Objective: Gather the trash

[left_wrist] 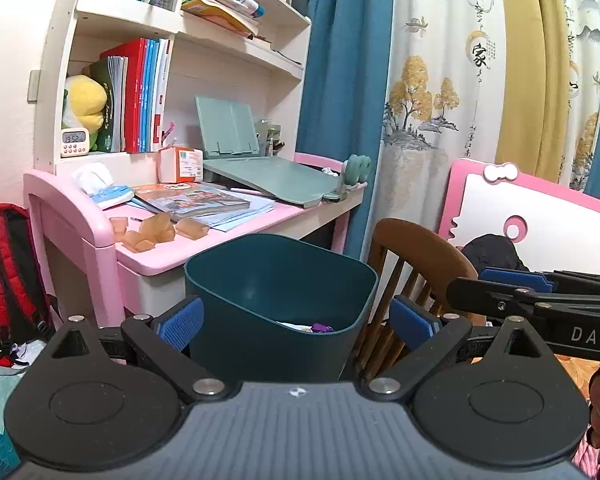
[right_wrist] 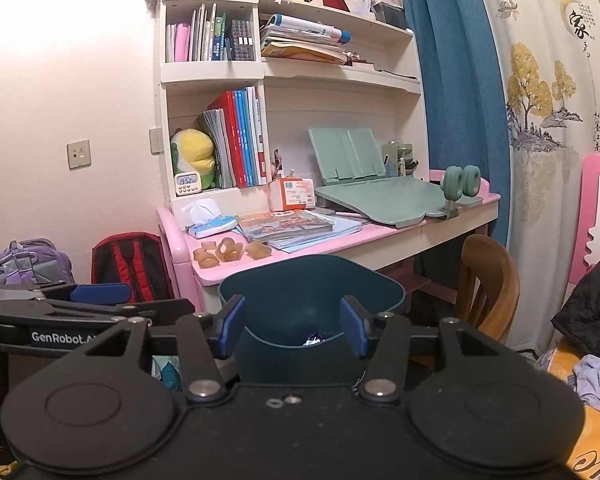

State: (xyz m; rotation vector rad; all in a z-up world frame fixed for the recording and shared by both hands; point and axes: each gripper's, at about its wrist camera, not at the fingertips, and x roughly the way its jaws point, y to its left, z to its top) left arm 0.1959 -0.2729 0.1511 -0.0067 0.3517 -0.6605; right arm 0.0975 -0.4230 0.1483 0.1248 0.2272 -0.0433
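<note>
Two empty grippers hover side by side above a dark teal trash bin [left_wrist: 278, 304] in front of a pink desk [left_wrist: 148, 258].

The left gripper [left_wrist: 296, 322] and right gripper [right_wrist: 292, 326] both have blue pads spread apart, gripping nothing. The bin's rim sits just near of the desk edge, with a wooden chair [left_wrist: 416, 276] close on its right. Scraps of purple and white trash [left_wrist: 312, 327] lie at the bottom of the bin.

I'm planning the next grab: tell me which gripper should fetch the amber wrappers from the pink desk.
Left, probably. The amber wrappers lie left of the bin, the left gripper side. Both grippers are open and empty.
</note>
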